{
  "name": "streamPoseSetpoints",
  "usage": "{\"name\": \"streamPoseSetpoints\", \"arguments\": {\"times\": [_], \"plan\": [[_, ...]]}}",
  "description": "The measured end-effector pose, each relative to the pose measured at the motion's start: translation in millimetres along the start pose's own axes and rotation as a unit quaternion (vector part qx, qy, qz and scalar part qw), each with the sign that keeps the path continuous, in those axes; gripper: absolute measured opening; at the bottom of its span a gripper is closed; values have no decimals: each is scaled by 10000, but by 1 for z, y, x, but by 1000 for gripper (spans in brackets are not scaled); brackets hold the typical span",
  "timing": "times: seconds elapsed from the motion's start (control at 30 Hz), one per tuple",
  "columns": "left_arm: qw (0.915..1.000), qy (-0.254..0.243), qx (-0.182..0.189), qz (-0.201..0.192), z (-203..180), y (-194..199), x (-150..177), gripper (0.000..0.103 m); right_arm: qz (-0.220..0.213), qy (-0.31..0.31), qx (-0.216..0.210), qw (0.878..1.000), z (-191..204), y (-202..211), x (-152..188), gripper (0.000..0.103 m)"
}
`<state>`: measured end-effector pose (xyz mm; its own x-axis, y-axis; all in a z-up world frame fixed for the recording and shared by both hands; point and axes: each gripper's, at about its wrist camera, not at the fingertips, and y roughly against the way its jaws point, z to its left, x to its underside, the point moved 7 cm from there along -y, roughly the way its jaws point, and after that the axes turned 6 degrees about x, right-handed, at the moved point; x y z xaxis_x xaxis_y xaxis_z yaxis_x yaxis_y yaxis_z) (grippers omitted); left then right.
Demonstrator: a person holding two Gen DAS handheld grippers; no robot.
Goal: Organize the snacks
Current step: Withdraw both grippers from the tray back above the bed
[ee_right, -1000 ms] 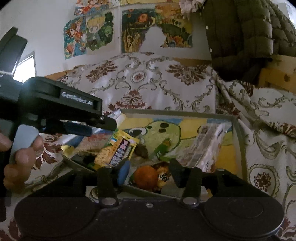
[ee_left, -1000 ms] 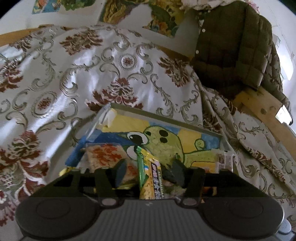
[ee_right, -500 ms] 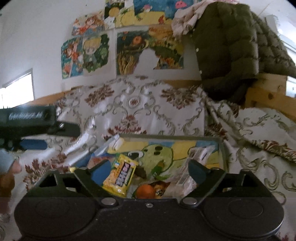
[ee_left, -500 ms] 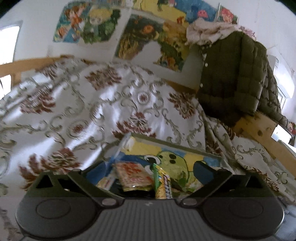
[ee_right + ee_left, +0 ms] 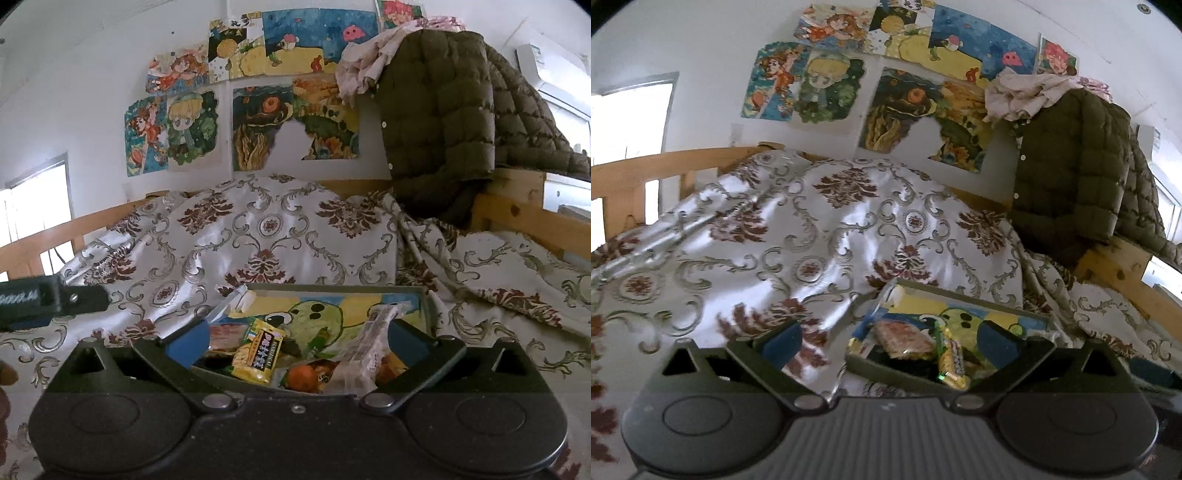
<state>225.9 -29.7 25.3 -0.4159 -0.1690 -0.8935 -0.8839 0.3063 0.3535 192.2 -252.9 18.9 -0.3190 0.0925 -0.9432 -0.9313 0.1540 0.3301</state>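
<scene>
Snacks sit together in a clear tray [image 5: 426, 306] with a green cartoon lining, resting on a floral bedspread [image 5: 266, 229]. From left to right in the right wrist view: the left gripper [image 5: 51, 301] at the frame edge, a yellow packet [image 5: 258, 356], an orange ball [image 5: 301, 376], a clear wrapped pack [image 5: 369, 350]. Both the left gripper and the right gripper [image 5: 297, 341] have just been opening; their jaws stand wide apart, gripping nothing. A green jacket [image 5: 443, 110] hangs at right.

snacks [image 5: 258, 356] in tray [image 5: 424, 306] on bedspread [image 5: 258, 236]
</scene>
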Motion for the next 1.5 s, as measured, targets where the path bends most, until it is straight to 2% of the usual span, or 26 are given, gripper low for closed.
{"name": "streamPoseSetpoints", "arguments": {"times": [0.33,0.57,0.77,1.0,1.5], "plan": [[9994,-131,-319,5,17,47,11,103,21,-93,-8,10000,3,43,5,102],[9975,-296,-597,217,33,76,30,103,555,-101,39,9984,12,67,33,102],[9959,-425,-709,361,42,94,48,103,793,-87,132,9967,15,83,50,102],[9948,-457,-771,490,49,103,62,103,1058,-20,186,9942,17,92,66,102],[9943,-362,-819,572,54,99,65,103,1148,22,205,9932,16,87,71,102]]}}
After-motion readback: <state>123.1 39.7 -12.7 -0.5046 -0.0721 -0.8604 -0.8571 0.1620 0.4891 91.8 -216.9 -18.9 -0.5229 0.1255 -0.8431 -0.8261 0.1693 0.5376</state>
